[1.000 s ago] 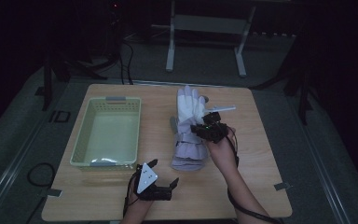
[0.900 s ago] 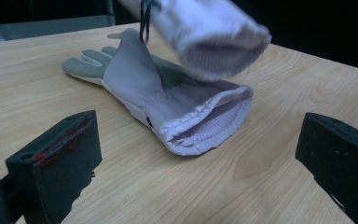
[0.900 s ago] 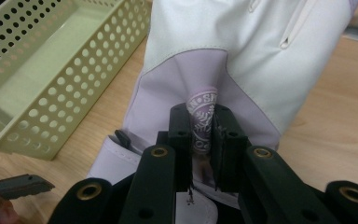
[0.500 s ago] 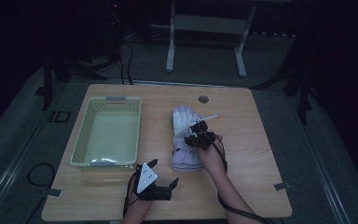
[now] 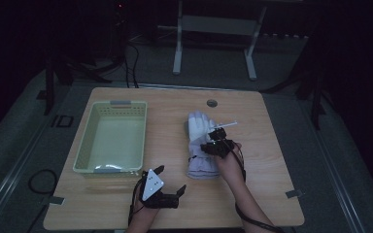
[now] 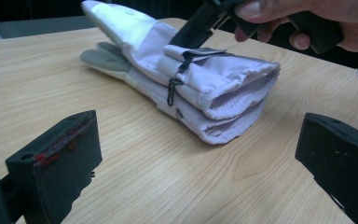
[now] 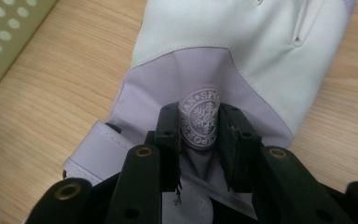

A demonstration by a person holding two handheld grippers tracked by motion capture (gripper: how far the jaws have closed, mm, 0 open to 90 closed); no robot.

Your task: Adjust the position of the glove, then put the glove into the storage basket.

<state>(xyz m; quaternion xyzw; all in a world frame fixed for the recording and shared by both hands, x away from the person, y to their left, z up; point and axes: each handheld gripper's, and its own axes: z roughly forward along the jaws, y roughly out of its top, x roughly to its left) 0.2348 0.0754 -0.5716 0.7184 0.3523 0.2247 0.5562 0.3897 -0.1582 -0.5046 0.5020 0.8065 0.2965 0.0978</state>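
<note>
High view: dim, detail is poor. Stacked pair of white-and-lilac ski gloves lies mid-tabletop, fingers pointing away from the person. Right gripper sits on top of the stack; its jaw tips are lost against the dark body here. Left gripper rests near the front edge, jaws apart, nothing between them. Pale green perforated basket sits to the gloves' left, well apart from them. Small round grommet near the far edge. Forearms are cut off at the bottom.

Left gripper view: both black jaws stand wide apart, bare wood between them. Gloves lie ahead, cuffs toward the camera, black drawcord dangling. Right gripper presses down on the top glove; the holding hand is cropped at the top.

Right gripper view: jaws have just been opening, now set narrowly on either side of a raised fold of lilac fabric carrying a round snowflake badge. Pads appear to touch the fold; a firm pinch isn't clear. Basket corner is cut off upper left.
</note>
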